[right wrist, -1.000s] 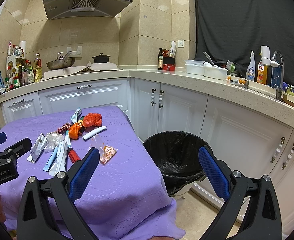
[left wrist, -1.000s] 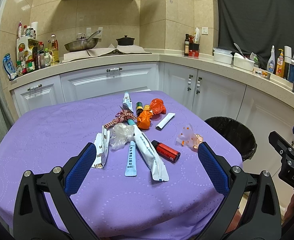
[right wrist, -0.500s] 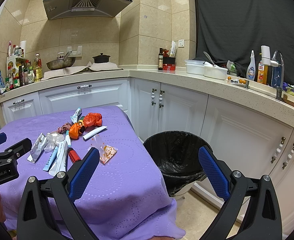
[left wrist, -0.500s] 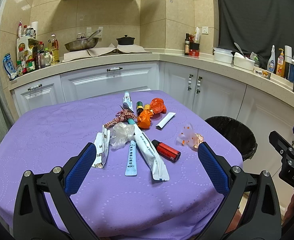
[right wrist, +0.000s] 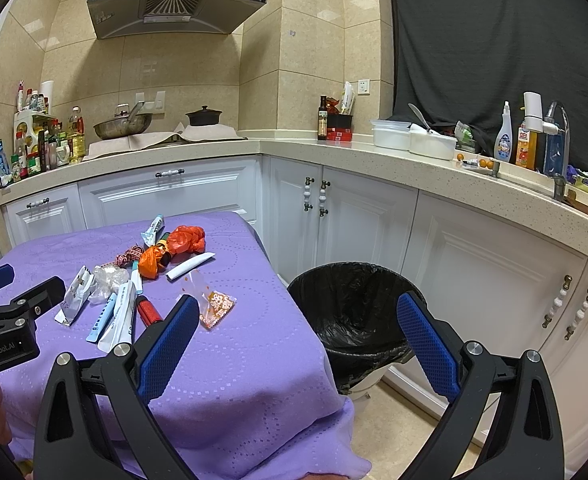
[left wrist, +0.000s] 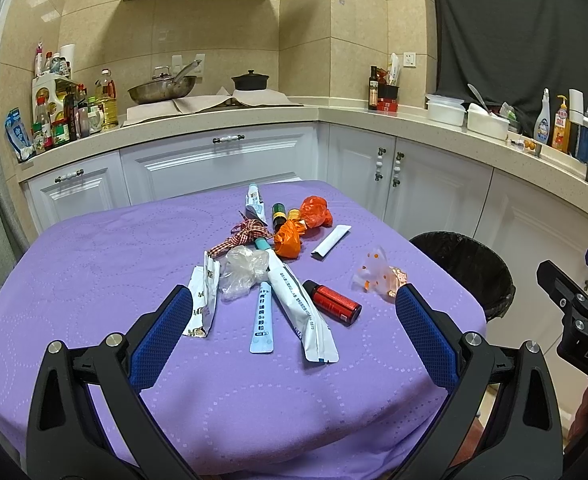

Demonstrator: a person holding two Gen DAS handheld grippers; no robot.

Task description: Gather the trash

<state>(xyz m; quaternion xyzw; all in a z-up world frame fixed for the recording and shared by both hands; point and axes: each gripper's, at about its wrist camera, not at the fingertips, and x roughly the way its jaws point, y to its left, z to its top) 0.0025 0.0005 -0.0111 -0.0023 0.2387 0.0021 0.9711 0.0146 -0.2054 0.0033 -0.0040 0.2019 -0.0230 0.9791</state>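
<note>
Trash lies in a loose pile on the purple tablecloth: a red bottle, white sachets, a blue sachet, a crumpled clear bag, orange bags, a checked ribbon and a clear orange-dotted wrapper. My left gripper is open and empty, near the table's front edge, short of the pile. My right gripper is open and empty, between the table's right edge and the black-lined bin. The wrapper lies by its left finger.
White cabinets and a stone counter wrap the back and right. A wok, a pot, bottles and tubs stand on the counter. The bin stands on the floor off the table's right corner.
</note>
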